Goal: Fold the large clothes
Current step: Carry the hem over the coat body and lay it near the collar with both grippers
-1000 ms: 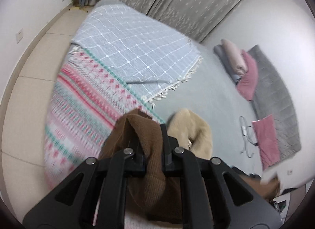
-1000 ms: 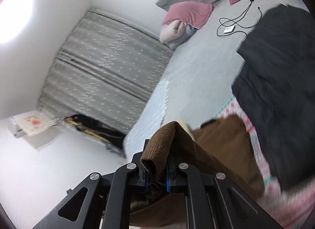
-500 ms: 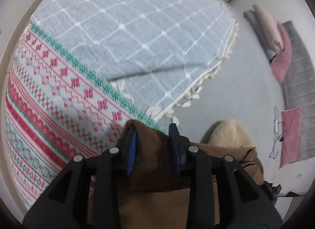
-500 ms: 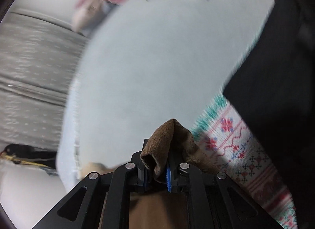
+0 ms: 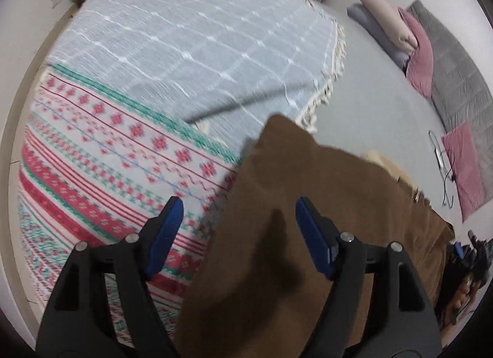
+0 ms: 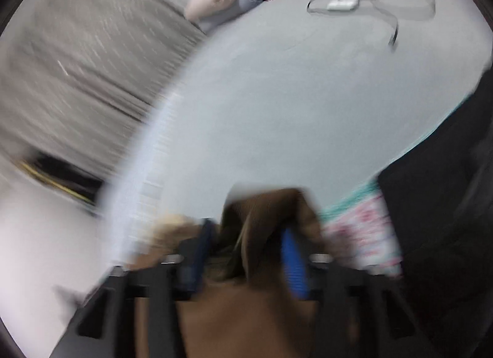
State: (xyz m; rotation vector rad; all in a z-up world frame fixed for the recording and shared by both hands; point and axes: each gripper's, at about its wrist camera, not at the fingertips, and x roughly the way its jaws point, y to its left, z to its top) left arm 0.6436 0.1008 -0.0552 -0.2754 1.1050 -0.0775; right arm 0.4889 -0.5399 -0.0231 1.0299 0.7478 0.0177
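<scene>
Across the near part of the bed (image 5: pixel 376 105), a brown garment (image 5: pixel 302 234) was seen spread flat, its far corner reaching the fringed edge of a pale blue checked blanket (image 5: pixel 197 37) and its left edge lying over a red-and-green patterned blanket (image 5: pixel 92 167). The left tool (image 5: pixel 237 219) was held above the garment's left portion with its blue pads well apart; the jaws had just been opening, and the cloth lay below them, pressed by neither pad. A cream lining (image 5: pixel 382 157) was visible at the garment's far right edge.

From the right wrist view, which was badly blurred, the right tool (image 6: pixel 246 237) was shown with its blue pads apart, its jaws also just having been opening. A bunched fold of the brown garment (image 6: pixel 262 219) stood between them; whether either pad touched it could not be told. To the right, a black garment (image 6: pixel 446 204) covered part of the patterned blanket (image 6: pixel 363 228).

Beyond both tools, a wide stretch of bare grey bedsheet was left open. At its far end, pink pillows (image 5: pixel 419 46) and a grey quilt (image 5: pixel 456 74) were seen against the wall, with a white charger and cable (image 6: pixel 342 3) lying near them. Grey curtains (image 6: pixel 77 59) bounded the far left side.
</scene>
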